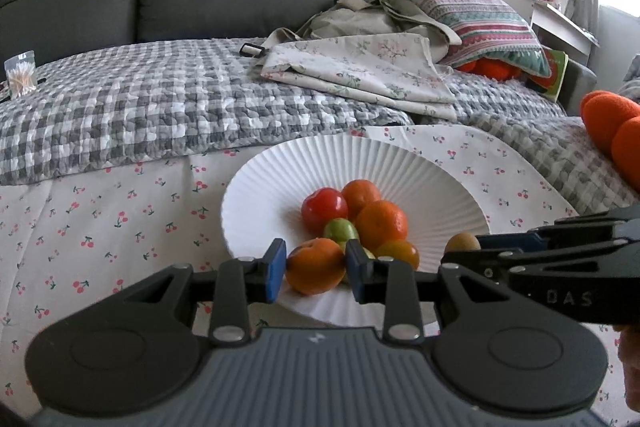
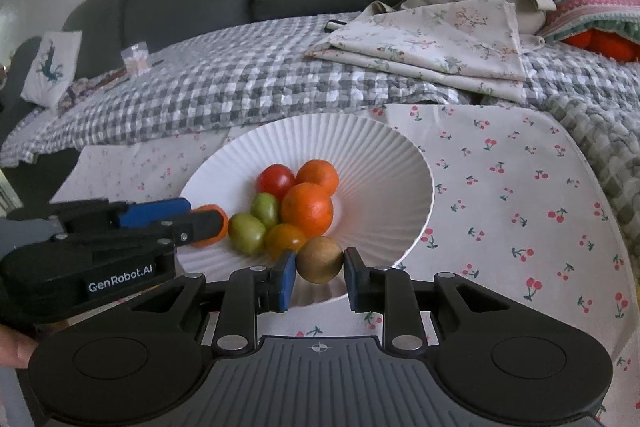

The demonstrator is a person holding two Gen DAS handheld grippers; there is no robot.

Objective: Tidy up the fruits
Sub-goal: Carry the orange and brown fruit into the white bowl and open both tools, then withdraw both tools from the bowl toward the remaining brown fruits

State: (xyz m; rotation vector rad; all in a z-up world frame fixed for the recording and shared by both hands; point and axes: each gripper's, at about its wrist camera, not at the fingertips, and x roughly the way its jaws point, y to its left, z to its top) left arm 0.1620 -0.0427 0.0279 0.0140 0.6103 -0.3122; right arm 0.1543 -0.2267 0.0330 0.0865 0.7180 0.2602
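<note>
Left wrist view shows my left gripper (image 1: 316, 267) pinching a round orange apricot-like fruit (image 1: 315, 265) between its blue pads, held at the near rim of the white ribbed paper-like bowl (image 1: 420, 171). From the right wrist view, my right gripper (image 2: 319, 267) has its blue pads pressed against a round brown kiwi-like fruit (image 2: 320, 259), also at the bowl's near edge. Inside the bowl I see a red tomato (image 2: 275, 181), two orange mandarins (image 2: 307, 209), two green plums (image 2: 247, 233) and a small yellow-orange fruit (image 2: 285, 239) clustered together, touching. That bowl sits on a white cherry-print cloth (image 2: 500, 187), with a grey checked blanket (image 2: 224, 87) behind it.
</note>
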